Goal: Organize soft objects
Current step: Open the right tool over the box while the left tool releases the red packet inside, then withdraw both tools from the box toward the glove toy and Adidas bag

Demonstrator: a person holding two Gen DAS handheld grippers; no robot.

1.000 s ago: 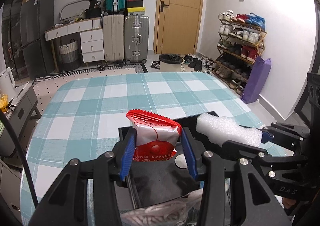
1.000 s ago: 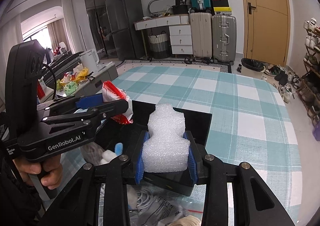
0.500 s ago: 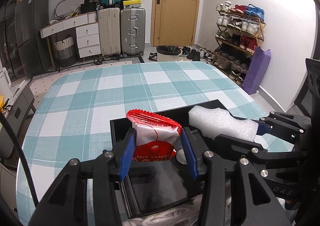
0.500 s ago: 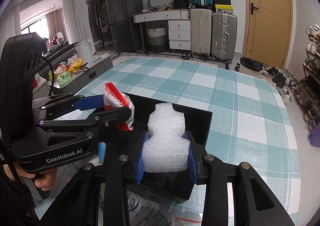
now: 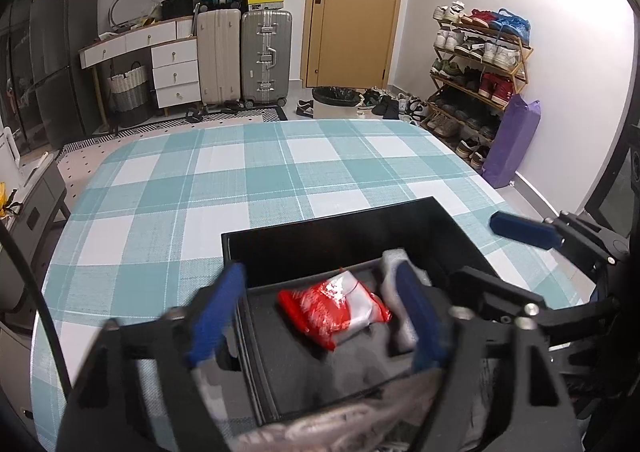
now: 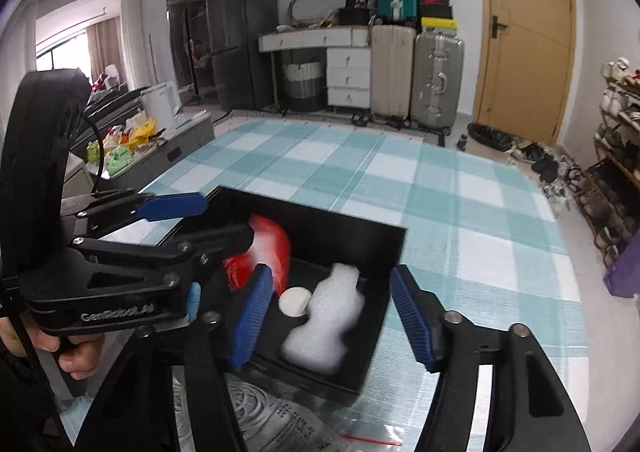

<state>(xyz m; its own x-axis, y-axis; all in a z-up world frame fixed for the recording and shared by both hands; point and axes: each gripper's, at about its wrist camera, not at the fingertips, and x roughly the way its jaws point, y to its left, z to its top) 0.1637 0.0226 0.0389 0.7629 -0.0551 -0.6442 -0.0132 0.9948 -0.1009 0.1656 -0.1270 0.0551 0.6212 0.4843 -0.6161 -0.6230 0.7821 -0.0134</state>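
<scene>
My left hand-held gripper [image 5: 320, 312] and right hand-held gripper [image 6: 332, 316] were both opening, pads clear, releasing into the black box [image 6: 344, 236] on the checked desk [image 5: 248, 180]: red snack packet [image 5: 332, 308] beside white foam piece [image 6: 324, 324], both lying loose inside.

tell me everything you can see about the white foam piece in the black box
The white foam piece is a soft-looking, bumpy packing-foam block with a narrow neck and wider base, rather bottle-shaped. It lies inside the black rectangular box, on the floor by the right wall, beside a small round white disc. The right gripper is opening; its blue fingers flank the foam without pressing it.
</scene>
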